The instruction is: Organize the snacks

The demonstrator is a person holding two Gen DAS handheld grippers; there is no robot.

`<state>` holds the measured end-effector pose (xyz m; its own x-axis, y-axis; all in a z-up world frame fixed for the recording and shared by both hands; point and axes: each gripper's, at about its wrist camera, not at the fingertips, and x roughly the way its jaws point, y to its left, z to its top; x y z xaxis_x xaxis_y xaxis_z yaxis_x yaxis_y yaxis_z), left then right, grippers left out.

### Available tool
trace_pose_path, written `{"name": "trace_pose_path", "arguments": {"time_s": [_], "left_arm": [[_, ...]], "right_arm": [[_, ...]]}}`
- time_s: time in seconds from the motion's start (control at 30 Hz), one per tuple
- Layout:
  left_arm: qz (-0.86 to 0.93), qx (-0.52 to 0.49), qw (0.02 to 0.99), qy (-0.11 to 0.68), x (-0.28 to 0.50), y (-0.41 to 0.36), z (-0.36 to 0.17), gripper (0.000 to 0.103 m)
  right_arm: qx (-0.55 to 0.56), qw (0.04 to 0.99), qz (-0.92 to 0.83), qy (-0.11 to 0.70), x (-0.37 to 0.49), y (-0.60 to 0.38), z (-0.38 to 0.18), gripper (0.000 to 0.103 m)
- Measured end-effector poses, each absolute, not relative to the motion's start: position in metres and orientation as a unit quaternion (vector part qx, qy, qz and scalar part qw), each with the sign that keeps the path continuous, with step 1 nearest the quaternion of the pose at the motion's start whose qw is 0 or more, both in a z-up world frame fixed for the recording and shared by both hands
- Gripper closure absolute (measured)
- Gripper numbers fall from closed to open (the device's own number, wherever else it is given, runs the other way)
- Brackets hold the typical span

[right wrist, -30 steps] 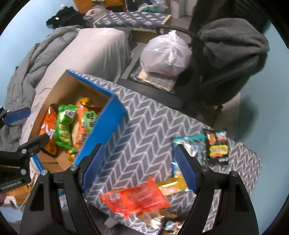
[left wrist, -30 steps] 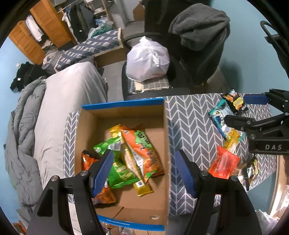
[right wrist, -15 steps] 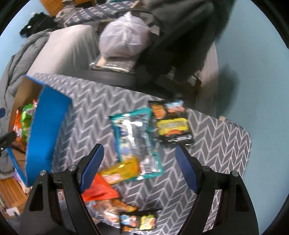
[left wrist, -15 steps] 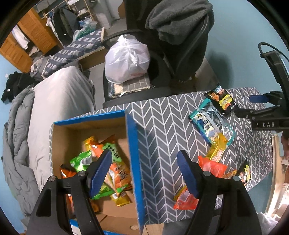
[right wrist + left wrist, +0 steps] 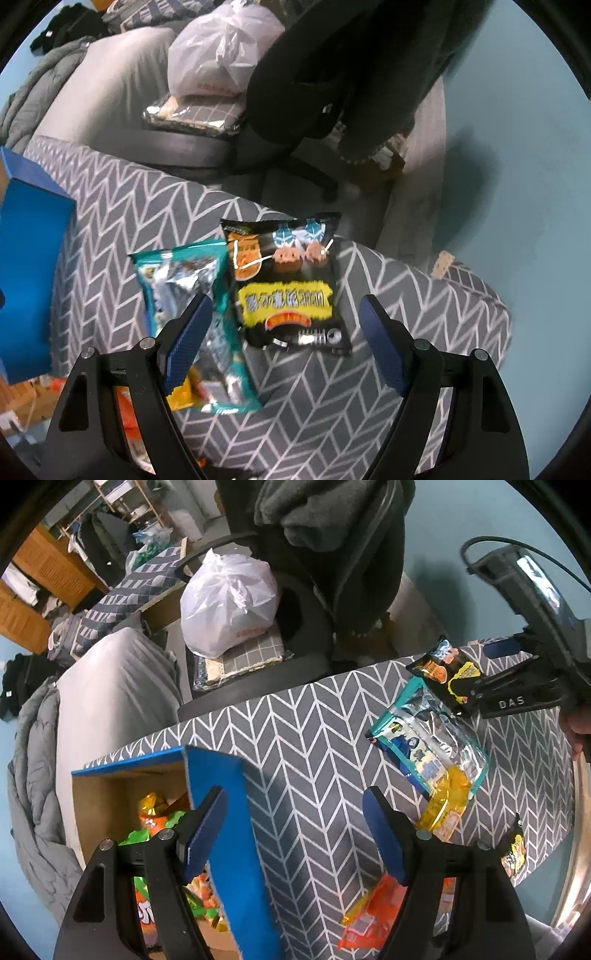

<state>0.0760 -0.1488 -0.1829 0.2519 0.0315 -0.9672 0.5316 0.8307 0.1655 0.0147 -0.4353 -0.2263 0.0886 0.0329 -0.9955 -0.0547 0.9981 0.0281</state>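
A blue-edged cardboard box (image 5: 225, 812) holds several orange and green snack packets (image 5: 155, 816) at the table's left. On the grey chevron tablecloth (image 5: 314, 738) lie a black packet (image 5: 288, 288), a teal packet (image 5: 184, 280), a yellow packet (image 5: 445, 808) and an orange packet (image 5: 373, 912). My left gripper (image 5: 291, 830) is open and empty above the box's right wall. My right gripper (image 5: 284, 339) is open and empty, low over the black packet; it also shows in the left wrist view (image 5: 517, 698).
An office chair draped with dark clothing (image 5: 332, 535) carries a white plastic bag (image 5: 229, 602) behind the table. A bed with grey bedding (image 5: 110, 686) lies to the left. The table's right edge (image 5: 569, 812) holds another small black packet (image 5: 515, 853).
My left gripper has moved right, from over the box to its right wall. My right gripper has moved right and down, closing in on the black packet. Both stay open.
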Motion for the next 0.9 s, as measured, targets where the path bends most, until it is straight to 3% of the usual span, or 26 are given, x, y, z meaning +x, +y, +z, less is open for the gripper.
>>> {"name": "trace_pose_path", "arguments": {"time_s": [0.47, 0.57, 0.63, 0.9], "left_arm": [[-0.170, 0.244, 0.745, 0.597, 0.084, -0.155, -0.217, 0.026], [-0.173, 0.242, 0.743, 0.599, 0.082, -0.153, -0.218, 0.026], [-0.177, 0.243, 0.742, 0.599, 0.079, -0.151, -0.218, 0.026], [-0.204, 0.250, 0.735, 0.596, 0.056, -0.150, -0.214, 0.026]], "right_arm": [[-0.016, 0.709, 0.027, 0.704, 0.024, -0.444, -0.278, 0.023], [-0.010, 0.712, 0.027, 0.702, 0.023, -0.443, -0.279, 0.030], [-0.013, 0.715, 0.027, 0.698, 0.021, -0.441, -0.277, 0.042], [0.016, 0.719, 0.007, 0.695, -0.002, -0.444, -0.265, 0.043]]}}
